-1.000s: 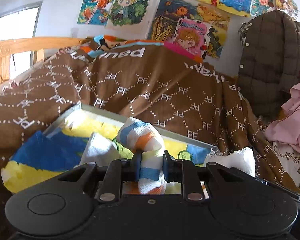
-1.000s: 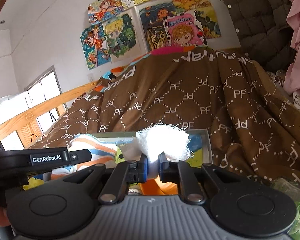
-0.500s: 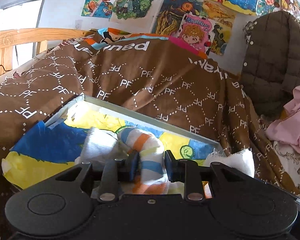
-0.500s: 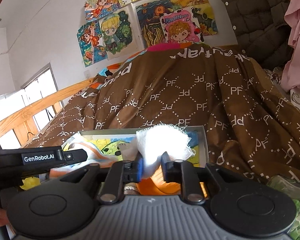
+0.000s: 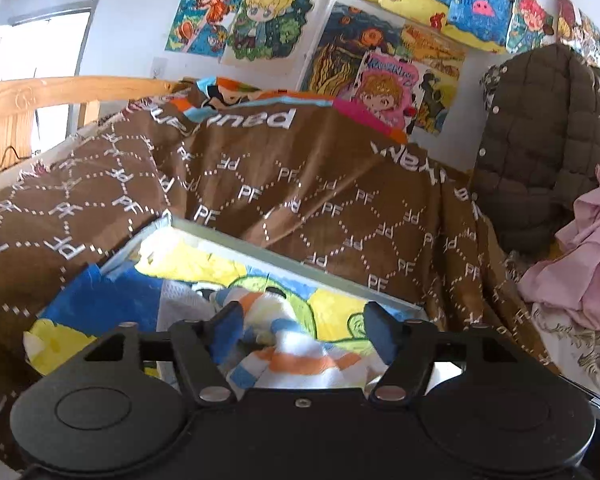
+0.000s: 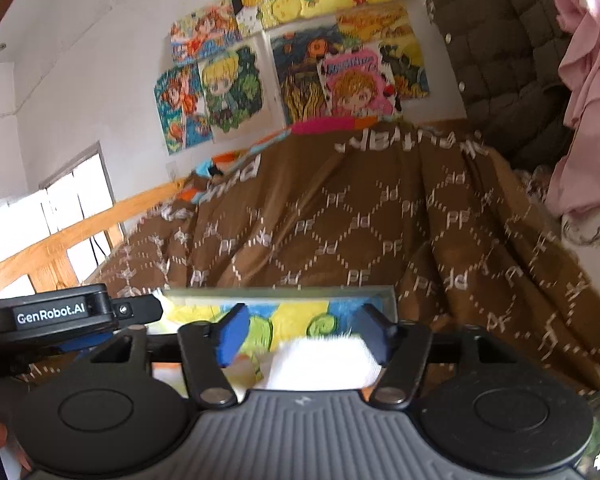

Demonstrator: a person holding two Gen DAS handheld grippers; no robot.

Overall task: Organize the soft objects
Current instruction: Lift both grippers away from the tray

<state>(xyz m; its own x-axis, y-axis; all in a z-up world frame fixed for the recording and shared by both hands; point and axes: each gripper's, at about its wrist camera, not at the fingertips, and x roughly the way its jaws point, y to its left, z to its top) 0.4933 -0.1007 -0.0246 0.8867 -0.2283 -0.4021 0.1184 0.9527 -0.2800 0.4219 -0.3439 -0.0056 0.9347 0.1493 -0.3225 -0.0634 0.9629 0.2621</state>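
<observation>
Across the bed a brown blanket (image 5: 300,184) printed with "PF" diamonds lies heaped, cartoon drawings (image 5: 260,20) on the wall behind it. On the blanket sits a shallow box (image 5: 268,246) lined with a yellow, blue and green picture. In it, the striped cloth (image 5: 284,356) — blue, orange and white — lies loose between the left gripper (image 5: 306,328) jaws, which are opening and no longer press it. The white cloth (image 6: 324,364) lies likewise in the box under the right gripper (image 6: 306,334) — its jaws opening, the right pad just beside the cloth's edge.
</observation>
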